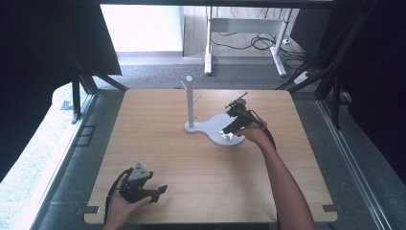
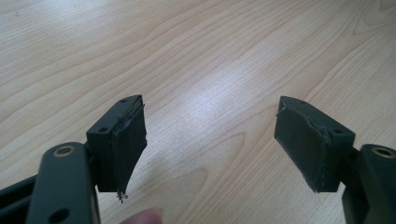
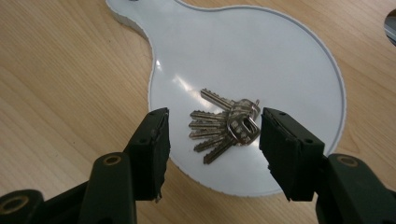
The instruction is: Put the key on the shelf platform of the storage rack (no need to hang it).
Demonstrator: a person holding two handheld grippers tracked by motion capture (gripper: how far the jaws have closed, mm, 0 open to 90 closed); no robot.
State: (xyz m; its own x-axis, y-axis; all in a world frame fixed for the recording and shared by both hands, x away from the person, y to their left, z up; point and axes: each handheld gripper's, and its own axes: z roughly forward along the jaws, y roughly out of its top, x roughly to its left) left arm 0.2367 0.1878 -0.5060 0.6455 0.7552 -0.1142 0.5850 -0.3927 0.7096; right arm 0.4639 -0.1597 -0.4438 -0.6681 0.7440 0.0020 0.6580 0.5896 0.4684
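A bunch of several metal keys (image 3: 226, 123) lies fanned out on the round white dish (image 3: 261, 56) that forms the base of a small peg stand (image 1: 189, 100). My right gripper (image 3: 215, 116) hovers just above the keys, open, one jaw on either side of the bunch and neither pad touching it. In the high view the right gripper (image 1: 228, 135) points down at the dish (image 1: 213, 125) from the right. My left gripper (image 1: 158, 193) rests open near the table's front left corner, with bare wood between its jaws (image 2: 210, 107).
The wooden table (image 1: 191, 163) has notches at its front corners. The stand's upright white post carries short pegs near its top. Beyond the far edge are grey carpet, desk legs and loose cables. A fingertip (image 2: 142, 217) shows at the bottom of the left gripper view.
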